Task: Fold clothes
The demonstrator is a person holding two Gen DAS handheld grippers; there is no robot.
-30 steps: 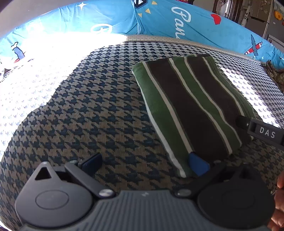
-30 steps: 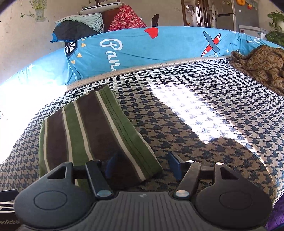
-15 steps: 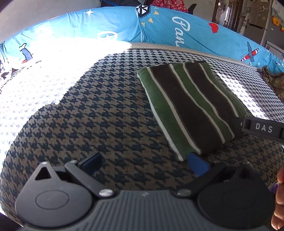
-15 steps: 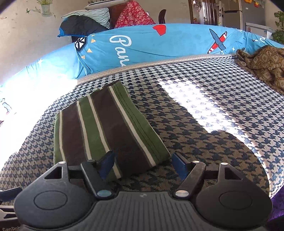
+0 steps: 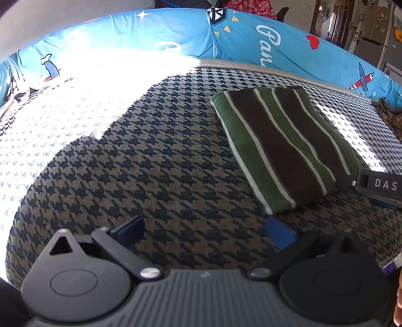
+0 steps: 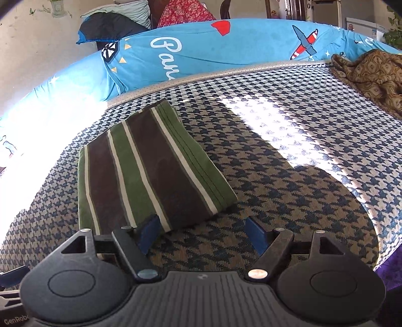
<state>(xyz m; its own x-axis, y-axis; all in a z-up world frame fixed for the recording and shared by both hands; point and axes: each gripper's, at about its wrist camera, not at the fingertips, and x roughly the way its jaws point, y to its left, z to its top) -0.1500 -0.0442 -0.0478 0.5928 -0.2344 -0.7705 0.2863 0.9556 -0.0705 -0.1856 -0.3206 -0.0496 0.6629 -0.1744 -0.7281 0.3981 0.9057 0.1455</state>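
A folded garment with green, brown and white stripes (image 5: pixel 281 148) lies flat on the houndstooth bed cover (image 5: pixel 150 163). In the left wrist view it sits ahead and to the right of my left gripper (image 5: pixel 204 232), which is open and holds nothing. The right wrist view shows the same folded garment (image 6: pixel 148 168) ahead and to the left. My right gripper (image 6: pixel 202 232) is open just short of the garment's near edge, its left fingertip (image 6: pixel 148 232) close to that edge. The right gripper's side (image 5: pixel 377 185) shows at the garment's right in the left wrist view.
A long blue printed cushion (image 6: pixel 213 52) runs along the bed's far edge. A crumpled brown patterned cloth (image 6: pixel 374 75) lies at the far right. Bright sunlight washes out the bed's left side (image 5: pixel 75 100). Pillows and red fabric (image 6: pixel 186 12) are stacked behind the cushion.
Both grippers have drawn back toward the near edge of the bed, off the folded garment. The garment stays in place, and both grippers remain open.
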